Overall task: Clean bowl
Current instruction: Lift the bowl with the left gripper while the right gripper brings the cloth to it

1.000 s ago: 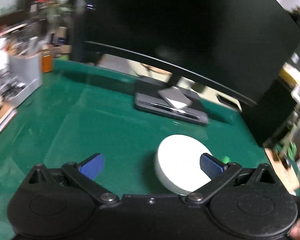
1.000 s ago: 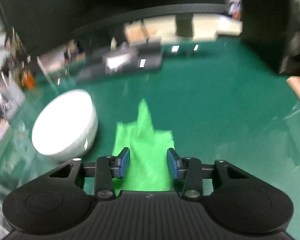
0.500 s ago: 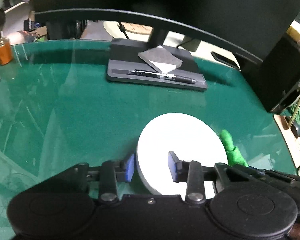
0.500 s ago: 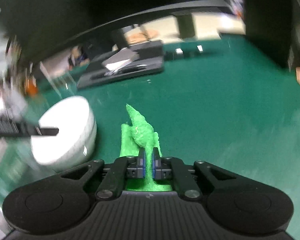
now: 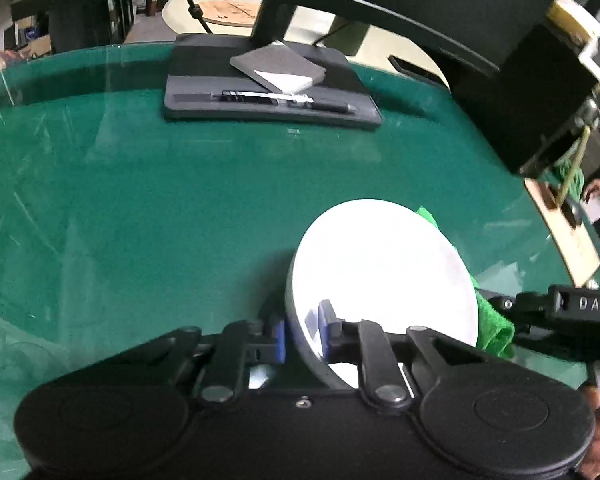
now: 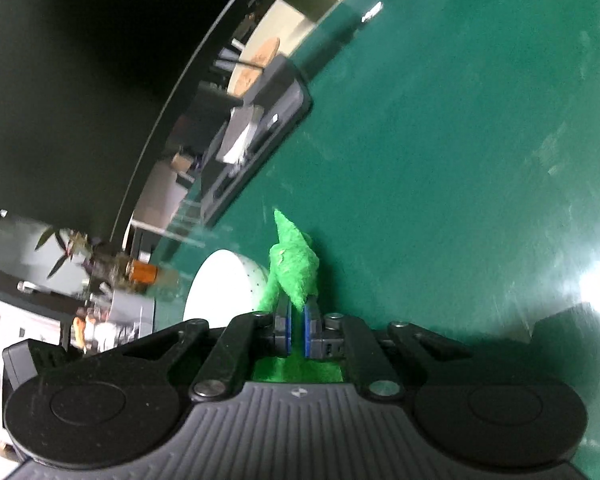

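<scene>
Green surface (image 5: 180,200); left gripper (image 5: 302,336) clamped on tilted white bowl (image 5: 380,272) rim, right gripper (image 6: 296,330) pinching green cloth (image 6: 296,268) beside bowl.

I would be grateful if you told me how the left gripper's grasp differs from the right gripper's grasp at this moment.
The left gripper clamps the rim of the rigid round white bowl, one finger inside and one outside; the right gripper pinches the soft bright green cloth between both fingers. The left jaws stay apart by the wall's thickness; the right jaws are nearly together. The bowl is tilted up; the cloth stands in a crumpled peak. Both grippers are shut on something above the green table.
</scene>
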The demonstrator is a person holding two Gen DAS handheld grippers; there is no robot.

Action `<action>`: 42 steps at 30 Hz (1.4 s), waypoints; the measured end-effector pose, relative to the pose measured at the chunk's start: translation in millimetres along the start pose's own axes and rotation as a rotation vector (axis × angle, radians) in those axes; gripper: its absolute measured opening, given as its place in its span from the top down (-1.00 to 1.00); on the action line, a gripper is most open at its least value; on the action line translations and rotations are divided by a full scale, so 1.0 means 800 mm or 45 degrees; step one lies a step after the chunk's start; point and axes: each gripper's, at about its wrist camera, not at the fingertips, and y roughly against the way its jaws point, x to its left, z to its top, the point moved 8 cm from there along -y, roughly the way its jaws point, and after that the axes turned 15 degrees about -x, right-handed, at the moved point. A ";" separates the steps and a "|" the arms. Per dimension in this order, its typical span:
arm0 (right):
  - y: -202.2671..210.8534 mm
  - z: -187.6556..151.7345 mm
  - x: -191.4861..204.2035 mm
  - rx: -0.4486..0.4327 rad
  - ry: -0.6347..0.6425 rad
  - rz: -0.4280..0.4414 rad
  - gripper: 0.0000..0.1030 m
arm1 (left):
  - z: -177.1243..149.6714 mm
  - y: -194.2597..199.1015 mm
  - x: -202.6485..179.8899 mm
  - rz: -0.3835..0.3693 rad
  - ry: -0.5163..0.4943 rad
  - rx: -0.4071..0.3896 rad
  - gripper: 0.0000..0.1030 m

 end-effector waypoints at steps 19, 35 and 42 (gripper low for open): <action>0.089 -0.054 -0.024 0.182 -0.087 0.069 0.89 | -0.064 0.049 -0.048 -0.031 -0.124 0.085 0.40; 0.073 -0.043 -0.034 0.125 -0.225 0.089 0.89 | -0.068 0.047 -0.055 0.007 -0.145 0.095 0.40; 0.079 -0.046 -0.035 0.170 -0.225 0.124 0.89 | -0.067 0.047 -0.055 0.020 -0.149 0.085 0.40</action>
